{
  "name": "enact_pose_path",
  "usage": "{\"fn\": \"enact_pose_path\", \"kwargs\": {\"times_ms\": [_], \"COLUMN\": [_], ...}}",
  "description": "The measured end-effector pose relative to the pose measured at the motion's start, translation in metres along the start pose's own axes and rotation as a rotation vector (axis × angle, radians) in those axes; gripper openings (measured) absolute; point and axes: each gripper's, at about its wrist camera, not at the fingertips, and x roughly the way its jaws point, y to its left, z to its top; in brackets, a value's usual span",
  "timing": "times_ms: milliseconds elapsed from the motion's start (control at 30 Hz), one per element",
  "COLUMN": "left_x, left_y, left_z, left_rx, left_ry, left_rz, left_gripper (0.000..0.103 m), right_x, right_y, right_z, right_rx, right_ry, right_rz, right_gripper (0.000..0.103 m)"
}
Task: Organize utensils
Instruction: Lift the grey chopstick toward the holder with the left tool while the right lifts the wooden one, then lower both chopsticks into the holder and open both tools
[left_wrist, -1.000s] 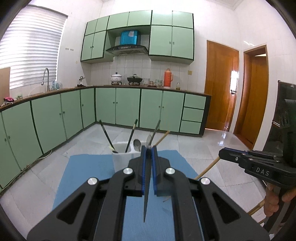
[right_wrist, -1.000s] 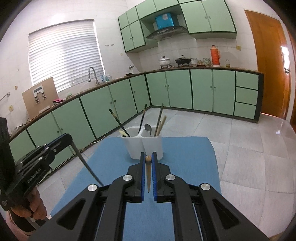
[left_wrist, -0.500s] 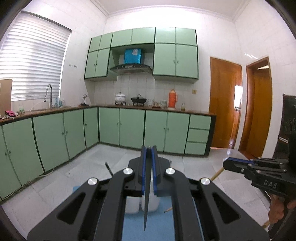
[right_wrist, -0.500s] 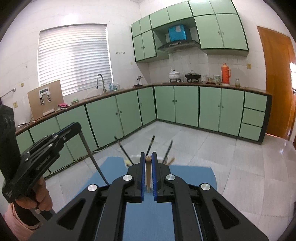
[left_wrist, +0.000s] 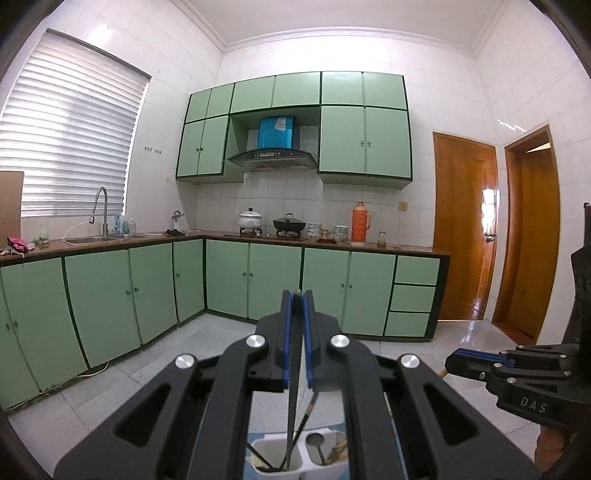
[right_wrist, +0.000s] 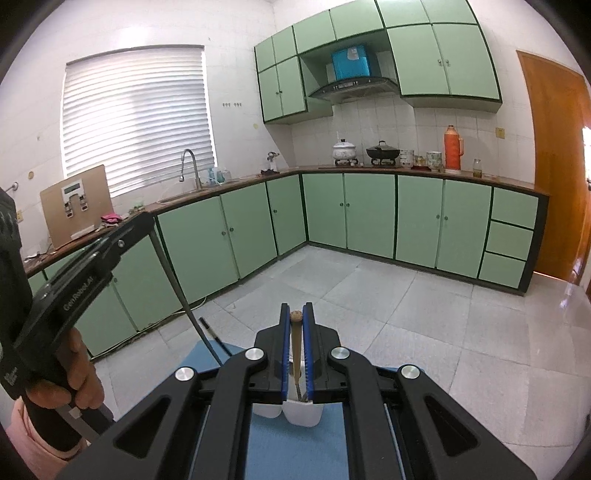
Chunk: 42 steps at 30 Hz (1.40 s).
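slim dark chopstick (left_wrist: 294, 373), round-tipped wooden chopstick (right_wrist: 296, 334)

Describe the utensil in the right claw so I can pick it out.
Start at the blue mat with the white two-compartment holder. Above it, the right claw is shut on a slim wooden stick. Its round tan end differs from the left claw's dark chopstick.

"DAS" in pale letters on the right gripper (left_wrist: 458, 363) body at four o'clock, "GenRobot.AI" along the left gripper (right_wrist: 146, 221) body at nine o'clock
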Motion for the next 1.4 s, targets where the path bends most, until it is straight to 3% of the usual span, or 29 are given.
{"fn": "enact_pose_path", "kwargs": {"times_ms": [333,567,867,1167,1400], "left_x": [0.075,0.098,0.110,0.113,0.105], "left_y": [0.016,0.031,0.041,0.044,0.051], "left_z": [-0.047,-0.075,-0.098,-0.114,-0.113], "left_rx": [-0.012,-0.008,0.000,0.008,-0.002], "left_ry": [0.097,0.152,0.205,0.262,0.248], "left_rz": [0.040,0.062,0.083,0.077,0.078], "left_gripper": [0.005,0.005,0.005,0.006,0.011], "right_x": [0.064,0.093,0.118,0.115,0.103], "right_y": [-0.004,-0.007,0.000,0.002,-0.010], "right_z": [-0.018,-0.034,-0.052,-0.054,-0.053], "right_rx": [-0.016,-0.009,-0.017,-0.040,-0.016], "right_ry": [0.089,0.136,0.194,0.193,0.158], "right_rz": [-0.025,-0.034,-0.025,-0.044,-0.054], "right_gripper": [0.007,0.007,0.007,0.007,0.015]}}
